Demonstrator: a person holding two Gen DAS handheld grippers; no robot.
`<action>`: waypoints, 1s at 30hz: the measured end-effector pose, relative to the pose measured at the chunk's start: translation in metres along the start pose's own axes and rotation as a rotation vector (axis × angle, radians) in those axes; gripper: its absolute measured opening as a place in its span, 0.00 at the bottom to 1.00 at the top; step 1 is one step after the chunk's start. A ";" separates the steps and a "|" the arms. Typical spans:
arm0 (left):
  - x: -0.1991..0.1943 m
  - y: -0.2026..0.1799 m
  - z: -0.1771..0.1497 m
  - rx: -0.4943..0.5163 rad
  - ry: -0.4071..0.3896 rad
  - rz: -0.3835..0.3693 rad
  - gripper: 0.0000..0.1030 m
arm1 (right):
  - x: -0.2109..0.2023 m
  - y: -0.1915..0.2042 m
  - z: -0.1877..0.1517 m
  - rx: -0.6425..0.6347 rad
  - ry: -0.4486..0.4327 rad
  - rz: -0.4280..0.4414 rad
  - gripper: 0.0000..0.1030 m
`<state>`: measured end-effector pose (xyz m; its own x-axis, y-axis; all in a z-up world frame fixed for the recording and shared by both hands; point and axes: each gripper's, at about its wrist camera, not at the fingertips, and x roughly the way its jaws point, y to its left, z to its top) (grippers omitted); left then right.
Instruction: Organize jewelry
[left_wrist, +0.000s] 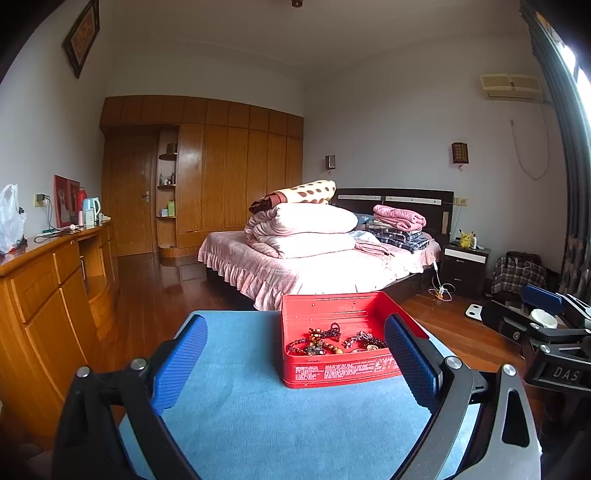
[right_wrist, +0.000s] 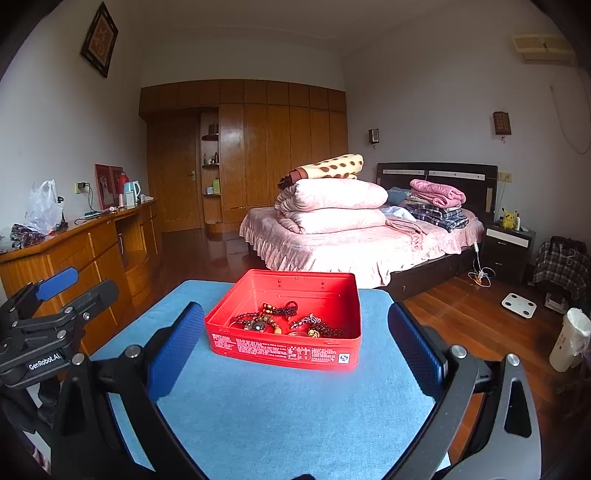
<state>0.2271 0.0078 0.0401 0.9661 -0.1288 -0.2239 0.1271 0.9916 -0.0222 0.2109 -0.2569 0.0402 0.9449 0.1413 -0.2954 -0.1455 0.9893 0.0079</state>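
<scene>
Red tin box (right_wrist: 284, 325) rests on the blue-covered table (right_wrist: 280, 413), holding tangled bead bracelets (right_wrist: 286, 321). Left gripper (left_wrist: 295, 363) and right gripper (right_wrist: 295, 347) both hover above the cloth, jaws spread wide, holding nothing, near the box.

The white print on the red tin (right_wrist: 284, 349) ahead of the right claw (right_wrist: 295, 347) is too small to read. The beaded jewelry (right_wrist: 288, 320) inside is one tangle, can't separate the pieces. From the left claw (left_wrist: 295, 363), its right finger (left_wrist: 410, 360) covers the tin's right corner. The blue counter (right_wrist: 280, 417) gets cut off at the bottom edge.
</scene>
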 end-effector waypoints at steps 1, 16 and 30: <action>0.000 0.000 0.000 0.000 -0.001 0.000 0.92 | -0.001 0.000 0.000 0.000 -0.001 0.000 0.94; -0.001 0.000 0.000 0.000 0.000 -0.001 0.92 | -0.004 0.000 0.005 -0.002 -0.006 0.004 0.94; -0.001 0.001 0.000 0.001 0.002 0.000 0.92 | -0.005 0.000 0.004 -0.002 -0.008 0.004 0.94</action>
<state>0.2260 0.0086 0.0407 0.9655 -0.1293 -0.2259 0.1279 0.9916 -0.0210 0.2077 -0.2573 0.0457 0.9466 0.1459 -0.2876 -0.1501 0.9886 0.0075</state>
